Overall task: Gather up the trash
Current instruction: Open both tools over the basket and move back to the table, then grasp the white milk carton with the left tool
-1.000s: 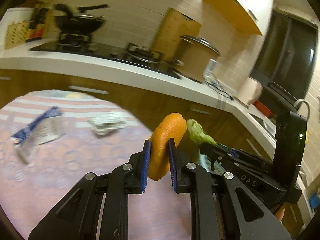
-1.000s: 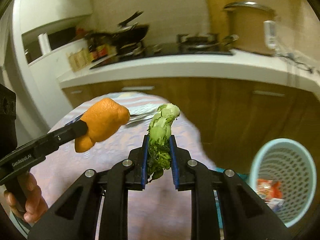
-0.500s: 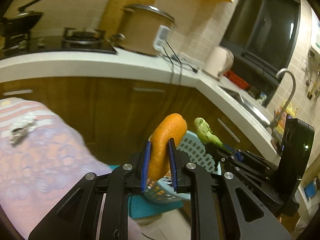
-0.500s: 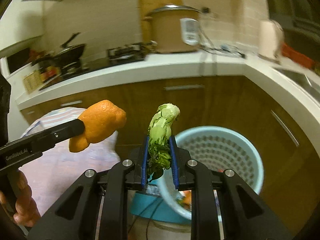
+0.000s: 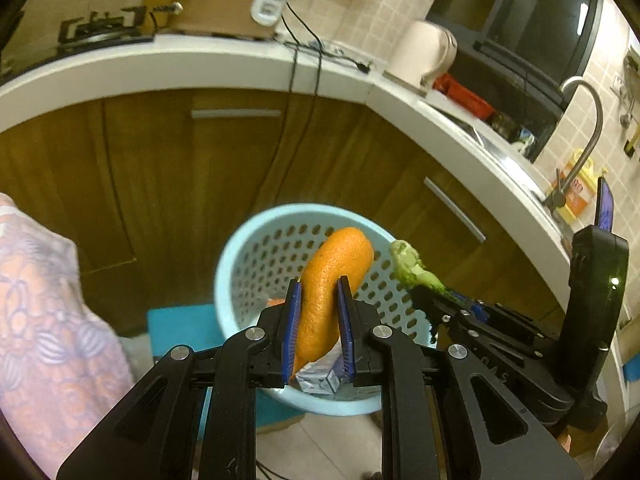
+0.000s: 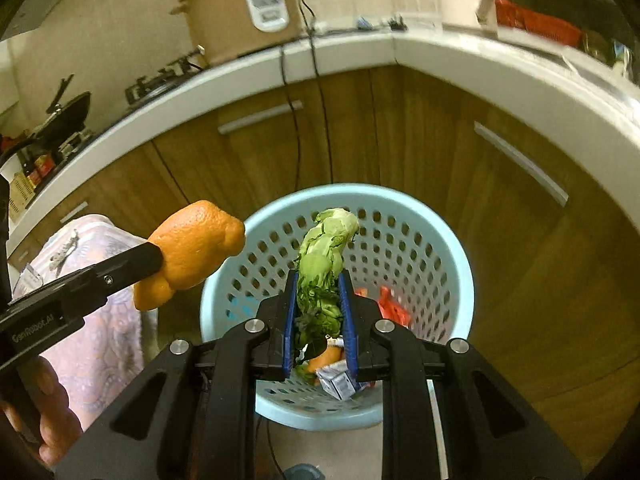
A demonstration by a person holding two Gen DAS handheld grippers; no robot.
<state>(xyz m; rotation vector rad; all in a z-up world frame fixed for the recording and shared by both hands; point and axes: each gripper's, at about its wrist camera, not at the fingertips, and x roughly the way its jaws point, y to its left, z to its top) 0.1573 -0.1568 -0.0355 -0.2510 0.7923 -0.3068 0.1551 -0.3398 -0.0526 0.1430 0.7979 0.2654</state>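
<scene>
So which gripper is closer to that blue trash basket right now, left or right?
Right, by a little. The right gripper holds the green leaf over the basket opening; the left gripper holds the orange peel near its rim.

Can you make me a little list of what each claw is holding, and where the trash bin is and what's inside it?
left claw: shut on the orange peel
right claw: shut on the green leafy scrap
bin: light blue basket with holes, on the floor by the wooden cabinets
claws and bin: both point down toward its open top
inside bin: a small carton, red wrappers, something orange
nearby: patterned cloth to the left
</scene>
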